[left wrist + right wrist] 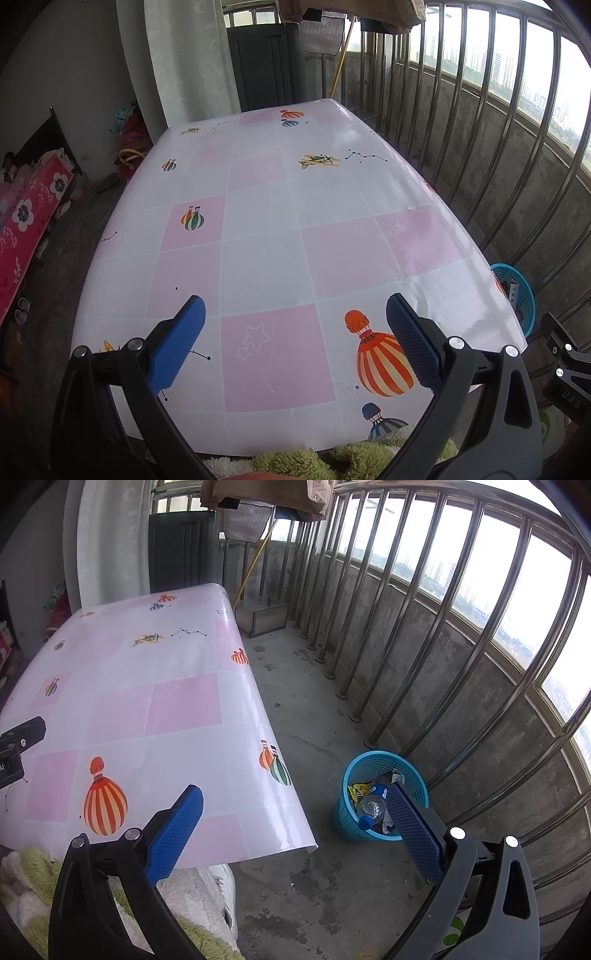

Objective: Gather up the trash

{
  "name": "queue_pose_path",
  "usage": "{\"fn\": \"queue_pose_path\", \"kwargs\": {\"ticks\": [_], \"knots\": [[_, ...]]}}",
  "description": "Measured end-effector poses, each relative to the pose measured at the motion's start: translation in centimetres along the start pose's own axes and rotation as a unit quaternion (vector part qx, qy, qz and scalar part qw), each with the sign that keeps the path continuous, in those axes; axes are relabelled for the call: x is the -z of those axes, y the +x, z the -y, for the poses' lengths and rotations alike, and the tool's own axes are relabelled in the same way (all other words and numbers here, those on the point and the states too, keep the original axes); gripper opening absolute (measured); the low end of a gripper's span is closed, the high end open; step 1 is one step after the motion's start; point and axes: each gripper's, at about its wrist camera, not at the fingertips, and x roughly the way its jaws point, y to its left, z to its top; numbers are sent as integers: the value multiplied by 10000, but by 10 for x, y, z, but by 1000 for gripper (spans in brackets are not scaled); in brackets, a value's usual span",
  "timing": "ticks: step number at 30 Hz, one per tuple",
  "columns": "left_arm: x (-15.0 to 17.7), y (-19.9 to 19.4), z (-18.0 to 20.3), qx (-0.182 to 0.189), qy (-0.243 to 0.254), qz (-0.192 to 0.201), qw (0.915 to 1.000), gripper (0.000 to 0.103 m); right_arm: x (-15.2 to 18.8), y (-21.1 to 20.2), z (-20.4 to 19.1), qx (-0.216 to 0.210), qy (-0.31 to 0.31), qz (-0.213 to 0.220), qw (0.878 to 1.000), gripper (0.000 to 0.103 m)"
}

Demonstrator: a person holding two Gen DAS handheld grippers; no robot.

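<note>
A blue mesh trash basket [347, 819] stands on the concrete floor to the right of the table. Inside it lie a clear plastic bottle [371, 806] with a blue cap, a yellow wrapper [357, 791] and other scraps. The basket's rim also shows in the left wrist view [517, 280] past the table's right edge. My left gripper [295, 317] is open and empty above the near part of the table [266, 236]. My right gripper [295, 805] is open and empty, hanging over the table's near right corner and the floor, with its right finger in front of the basket.
The table [184, 701] has a glossy pink-and-white cloth with balloon prints. A steel railing [406, 664] and low concrete wall run along the right. A metal box frame [262, 616] and a broom stick [255, 561] stand at the far end. A fluffy green-and-white sleeve [29, 878] is near me.
</note>
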Motion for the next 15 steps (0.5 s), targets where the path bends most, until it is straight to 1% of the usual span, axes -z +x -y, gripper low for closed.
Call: {"fn": "queue_pose_path", "kwargs": {"ticks": [15], "knots": [[-1,-1,3,26,-34,-70,10000,94,-1,0,-1,2,5,-1,10000,97]]}}
